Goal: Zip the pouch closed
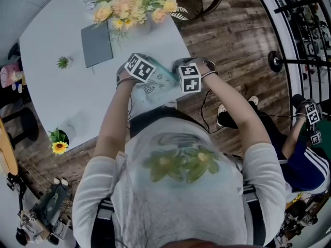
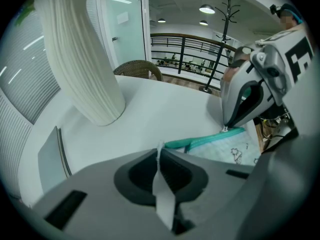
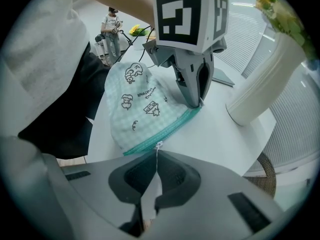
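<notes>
A pale green checked pouch [image 1: 155, 87] with cartoon prints lies at the near edge of the white table [image 1: 57, 97], between my two grippers. Its teal zipper [image 3: 175, 126] runs from one gripper to the other. My left gripper [image 2: 160, 156] is shut on a thin white tab at one end of the pouch [image 2: 225, 149]; in the head view the left gripper [image 1: 139, 67] sits over the pouch's left end. My right gripper [image 3: 156, 156] is shut on the zipper pull, whose slider [image 3: 158, 145] sits at the near end of the zipper. In the head view the right gripper [image 1: 190, 78] is at the pouch's right end.
A white ribbed vase [image 3: 260, 89] of flowers [image 1: 134, 4] stands at the table's far side, with a grey notebook [image 1: 96, 44] and a small green sprig [image 1: 62, 62] beside it. Wooden floor lies to the right, where another person [image 1: 305, 143] sits.
</notes>
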A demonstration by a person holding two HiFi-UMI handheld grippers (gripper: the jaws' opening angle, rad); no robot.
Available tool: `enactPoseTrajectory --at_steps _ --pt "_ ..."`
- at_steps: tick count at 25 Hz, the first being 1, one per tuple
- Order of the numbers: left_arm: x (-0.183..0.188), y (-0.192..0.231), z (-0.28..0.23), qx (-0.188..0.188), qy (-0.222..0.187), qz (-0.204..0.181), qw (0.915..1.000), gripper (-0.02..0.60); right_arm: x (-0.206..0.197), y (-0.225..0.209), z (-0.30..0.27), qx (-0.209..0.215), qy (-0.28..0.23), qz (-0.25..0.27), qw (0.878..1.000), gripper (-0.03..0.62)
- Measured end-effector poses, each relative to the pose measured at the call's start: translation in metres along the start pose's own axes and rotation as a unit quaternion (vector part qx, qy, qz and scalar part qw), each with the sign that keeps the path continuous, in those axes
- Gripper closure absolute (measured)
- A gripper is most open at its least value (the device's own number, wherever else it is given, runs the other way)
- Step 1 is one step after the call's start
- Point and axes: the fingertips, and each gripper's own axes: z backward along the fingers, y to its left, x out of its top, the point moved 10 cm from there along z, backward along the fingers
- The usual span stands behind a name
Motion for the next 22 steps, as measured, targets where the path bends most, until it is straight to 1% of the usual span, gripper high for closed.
enactPoseTrajectory --at_steps 13,22 --pt "0.000 -0.001 0.001 0.001 -0.002 -0.001 1.0000 0.560 -0.008 0.012 0.002 0.011 0.006 -0.006 1.000 0.576" --pt "-0.001 0.000 0.000 0.003 -0.002 0.002 1.0000 0.560 -0.015 0.023 0.004 0.009 0.001 -0.019 1.000 0.574"
